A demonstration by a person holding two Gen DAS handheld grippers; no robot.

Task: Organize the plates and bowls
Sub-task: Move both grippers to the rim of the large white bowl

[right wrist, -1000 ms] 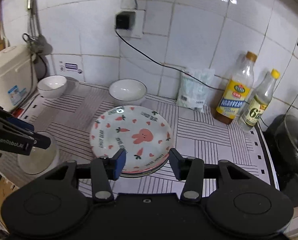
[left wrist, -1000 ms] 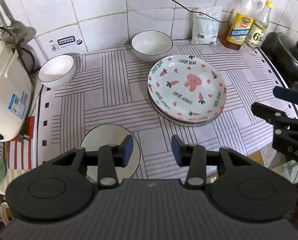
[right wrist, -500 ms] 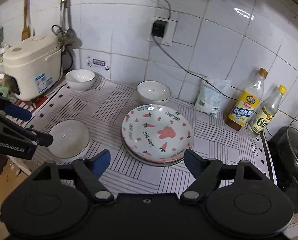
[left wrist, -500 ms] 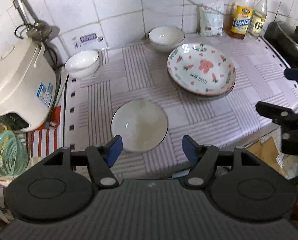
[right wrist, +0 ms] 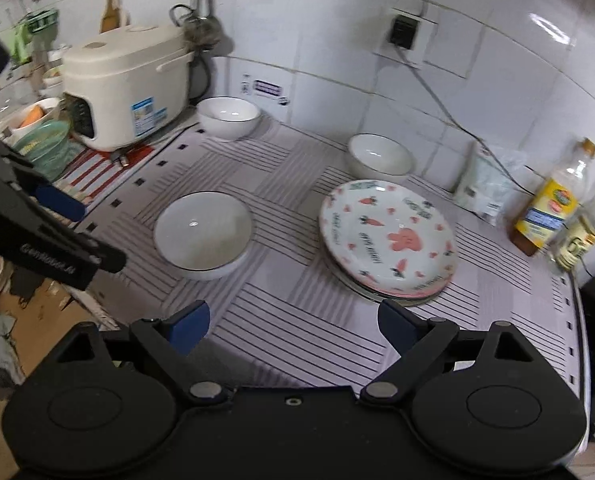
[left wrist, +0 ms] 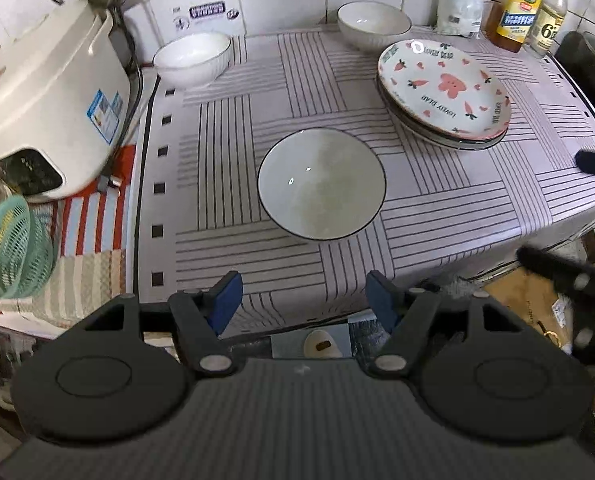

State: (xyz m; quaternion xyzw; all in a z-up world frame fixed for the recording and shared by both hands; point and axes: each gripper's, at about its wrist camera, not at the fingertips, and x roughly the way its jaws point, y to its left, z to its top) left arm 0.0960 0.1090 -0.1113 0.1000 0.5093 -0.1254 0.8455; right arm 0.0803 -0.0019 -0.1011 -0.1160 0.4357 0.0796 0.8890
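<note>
- Left gripper [left wrist: 301, 300]: released, jaws just widened, nothing between.
- Right gripper [right wrist: 293, 326]: released, jaws just widened, nothing between.
- Near bowl [left wrist: 321, 182] on desk [left wrist: 457, 184], beside stacked plates [left wrist: 443, 90].

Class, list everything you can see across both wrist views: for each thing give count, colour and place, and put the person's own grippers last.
bowls: three, white; one mid-cloth near the front, two by the back wall
plates: a stack, top one white with pink rabbit and carrots; right of the front bowl
tablecloth: one, white with dark stripes; over the counter
rice cooker: one, cream; far left
basket: one, green; front left, below the cooker
bottles: two, yellow-labelled; back right corner
bag: one, white; beside the bottles
socket: one, black plug; on the wall tiles
left gripper: black, blue pads, open, empty
right gripper: black, blue pads, open, empty
</note>
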